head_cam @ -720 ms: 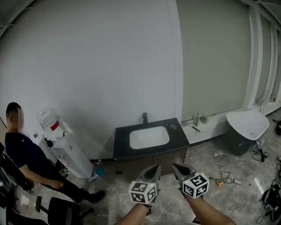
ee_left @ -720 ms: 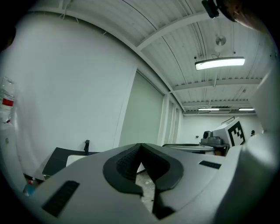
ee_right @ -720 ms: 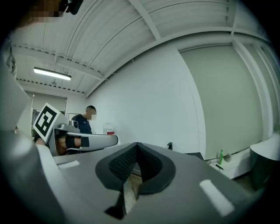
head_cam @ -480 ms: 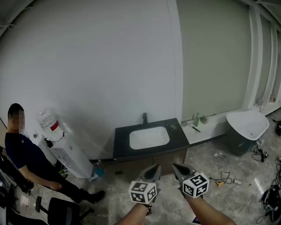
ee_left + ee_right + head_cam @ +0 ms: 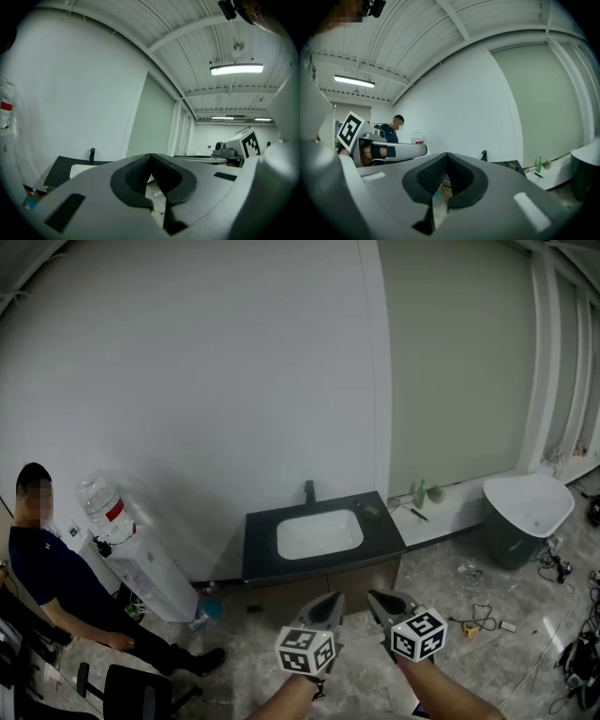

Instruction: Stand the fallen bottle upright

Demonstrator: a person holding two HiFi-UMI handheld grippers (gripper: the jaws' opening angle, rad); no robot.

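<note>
Both grippers are held level at the bottom of the head view, far from the black vanity counter (image 5: 389, 526) with its white basin (image 5: 319, 532). The left gripper (image 5: 334, 597) (image 5: 150, 157) is shut with nothing in it. Beside it, the right gripper (image 5: 374, 596) (image 5: 446, 156) is shut and empty too. A small pale object (image 5: 369, 511) (image 5: 513, 164) lies on the counter's right end; it is too small to tell what it is. A green bottle (image 5: 420, 493) (image 5: 540, 165) stands upright on the white ledge (image 5: 450, 521) to the counter's right.
A person (image 5: 52, 568) sits at the left beside a water dispenser (image 5: 141, 568) and an office chair (image 5: 127, 690). A blue-topped item (image 5: 208, 608) lies on the floor by the dispenser. A grey and white tub (image 5: 525, 517) and cables (image 5: 487, 620) are on the right.
The seated person at the left has shifted a little. Neither gripper has moved.
</note>
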